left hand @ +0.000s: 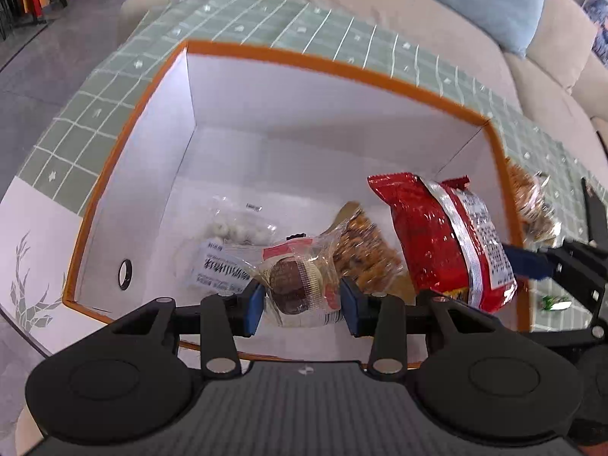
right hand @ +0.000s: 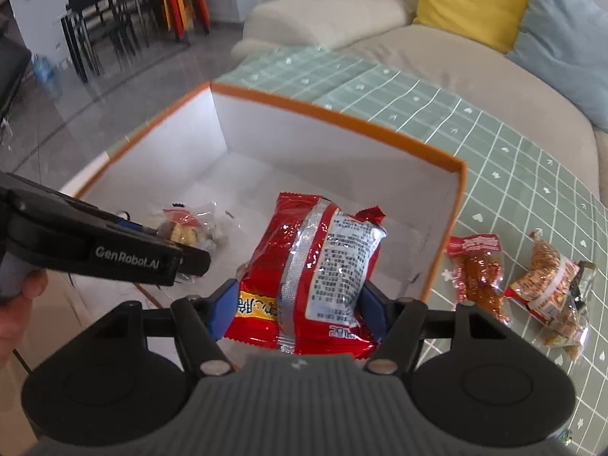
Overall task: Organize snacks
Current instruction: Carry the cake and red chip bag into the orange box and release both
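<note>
An open white box with an orange rim [left hand: 326,64] [right hand: 342,114] stands on the green checked cloth. My left gripper [left hand: 302,304] is shut on a clear-wrapped chocolate cake snack [left hand: 300,283] above the box's near side; that snack also shows in the right wrist view [right hand: 180,230]. My right gripper [right hand: 298,302] is shut on a red foil snack bag [right hand: 315,266] [left hand: 444,239], held over the box's right part. A clear pack of white balls [left hand: 235,231] and an orange-brown snack pack [left hand: 361,254] lie on the box floor.
On the cloth right of the box lie a red-brown snack pack [right hand: 477,269] and a clear pack of brown snacks [right hand: 551,285] [left hand: 532,205]. A beige sofa [right hand: 326,11] with yellow and blue cushions stands behind. Dark table and orange stools stand far left.
</note>
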`<state>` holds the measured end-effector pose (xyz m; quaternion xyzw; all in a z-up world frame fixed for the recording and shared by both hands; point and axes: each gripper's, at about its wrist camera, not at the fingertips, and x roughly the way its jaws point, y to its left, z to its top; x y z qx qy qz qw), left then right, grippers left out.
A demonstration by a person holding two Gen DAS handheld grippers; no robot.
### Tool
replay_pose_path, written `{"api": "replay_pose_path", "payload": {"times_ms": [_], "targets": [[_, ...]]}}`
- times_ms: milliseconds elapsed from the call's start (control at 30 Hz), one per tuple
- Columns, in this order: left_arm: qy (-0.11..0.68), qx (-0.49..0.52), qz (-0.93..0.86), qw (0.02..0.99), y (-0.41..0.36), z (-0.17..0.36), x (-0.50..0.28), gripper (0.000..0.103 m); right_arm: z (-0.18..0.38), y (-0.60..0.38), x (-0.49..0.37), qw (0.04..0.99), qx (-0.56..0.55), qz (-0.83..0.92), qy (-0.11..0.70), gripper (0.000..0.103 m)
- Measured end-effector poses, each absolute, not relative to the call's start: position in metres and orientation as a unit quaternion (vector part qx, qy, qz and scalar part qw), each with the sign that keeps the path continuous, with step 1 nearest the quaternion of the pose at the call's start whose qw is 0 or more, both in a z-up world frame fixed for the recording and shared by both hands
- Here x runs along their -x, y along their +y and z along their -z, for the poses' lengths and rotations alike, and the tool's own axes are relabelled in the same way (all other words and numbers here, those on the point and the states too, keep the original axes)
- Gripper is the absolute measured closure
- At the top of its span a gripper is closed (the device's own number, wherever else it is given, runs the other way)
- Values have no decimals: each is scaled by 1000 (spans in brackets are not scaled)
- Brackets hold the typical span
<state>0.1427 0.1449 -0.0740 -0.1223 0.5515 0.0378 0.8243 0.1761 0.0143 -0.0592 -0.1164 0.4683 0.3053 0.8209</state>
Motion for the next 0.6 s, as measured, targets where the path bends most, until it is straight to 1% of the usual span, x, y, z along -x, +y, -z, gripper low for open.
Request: {"api": "replay_pose_path", "payload": {"times_ms": [300, 600], "targets": [[577, 86, -35, 812, 145, 87, -155, 56, 85, 35, -190, 798, 152, -293, 505, 37], [595, 49, -37, 802, 141, 97, -166, 55, 87, 45, -195, 791, 162, -295, 511, 36]]}}
